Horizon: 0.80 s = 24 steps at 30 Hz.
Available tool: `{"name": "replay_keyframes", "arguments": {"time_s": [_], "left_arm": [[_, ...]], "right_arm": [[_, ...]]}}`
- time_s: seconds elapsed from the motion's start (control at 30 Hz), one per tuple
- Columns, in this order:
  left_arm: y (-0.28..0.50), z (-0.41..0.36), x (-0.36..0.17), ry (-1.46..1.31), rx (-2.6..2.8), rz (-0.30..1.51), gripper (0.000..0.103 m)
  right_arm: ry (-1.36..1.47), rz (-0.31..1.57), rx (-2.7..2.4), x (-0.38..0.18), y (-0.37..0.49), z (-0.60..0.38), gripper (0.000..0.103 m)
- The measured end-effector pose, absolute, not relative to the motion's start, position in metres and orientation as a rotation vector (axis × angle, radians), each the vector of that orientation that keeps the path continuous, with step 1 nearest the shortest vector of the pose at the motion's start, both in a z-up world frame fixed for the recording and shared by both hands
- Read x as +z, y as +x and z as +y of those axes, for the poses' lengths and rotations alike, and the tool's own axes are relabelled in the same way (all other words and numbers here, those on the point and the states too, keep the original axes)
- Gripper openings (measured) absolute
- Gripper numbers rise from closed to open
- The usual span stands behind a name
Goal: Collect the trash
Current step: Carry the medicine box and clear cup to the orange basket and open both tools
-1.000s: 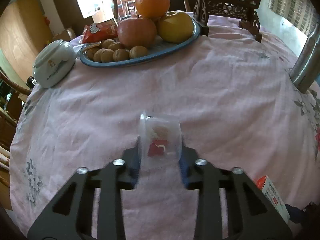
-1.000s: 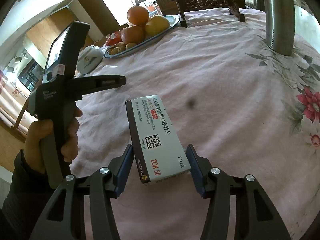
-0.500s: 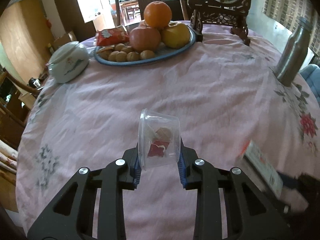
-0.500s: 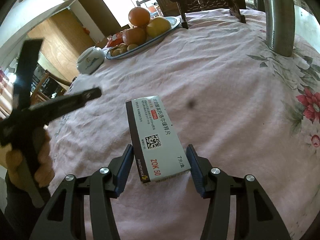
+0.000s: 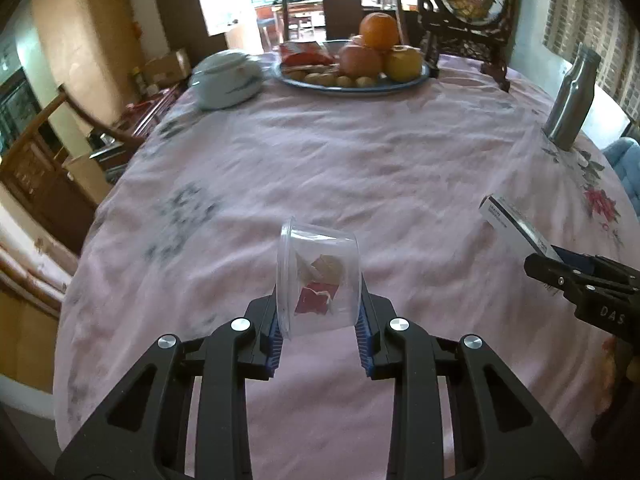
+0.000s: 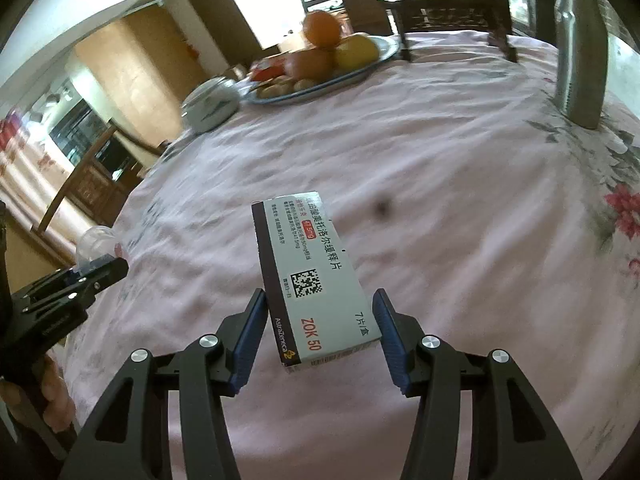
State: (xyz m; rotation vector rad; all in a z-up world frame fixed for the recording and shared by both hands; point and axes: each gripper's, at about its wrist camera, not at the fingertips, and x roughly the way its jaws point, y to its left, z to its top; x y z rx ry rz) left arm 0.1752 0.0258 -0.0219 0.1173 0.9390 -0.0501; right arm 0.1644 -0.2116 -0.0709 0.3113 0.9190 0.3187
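My left gripper (image 5: pixel 319 330) is shut on a clear plastic cup (image 5: pixel 320 280) lying on its side, with red and tan scraps inside; it hangs above the pink tablecloth (image 5: pixel 360 160). My right gripper (image 6: pixel 318 336) is shut on a white medicine box (image 6: pixel 314 280) with a dark side, a square code and red lettering, held tilted over the cloth. The same box (image 5: pixel 514 226) shows at the right of the left wrist view, in the other gripper. The cup (image 6: pixel 94 242) and left gripper appear at the left edge of the right wrist view, with a hand (image 6: pixel 52 396) below.
At the far side stand a blue plate of fruit and nuts (image 5: pixel 352 66), a white lidded bowl (image 5: pixel 226 80), a red snack packet (image 5: pixel 300 54) and a carved wooden stand (image 5: pixel 468 20). A steel bottle (image 5: pixel 572 96) stands at the right. Wooden chairs (image 5: pixel 48 160) flank the table's left edge.
My left gripper with the cup has pulled back and risen, so the whole table and its near edge now show. The right gripper with the box shifted slightly.
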Motion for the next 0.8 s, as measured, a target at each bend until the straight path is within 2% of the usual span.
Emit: {"name": "replay_keyframes", "arguments": {"time_s": [0.8], "left_arm": [[-0.006, 0.160, -0.013, -0.026, 0.169, 0.869, 0.031]], "right_arm": [[0.183, 0.908, 0.602, -0.045, 0.035, -0.050, 0.053]]}}
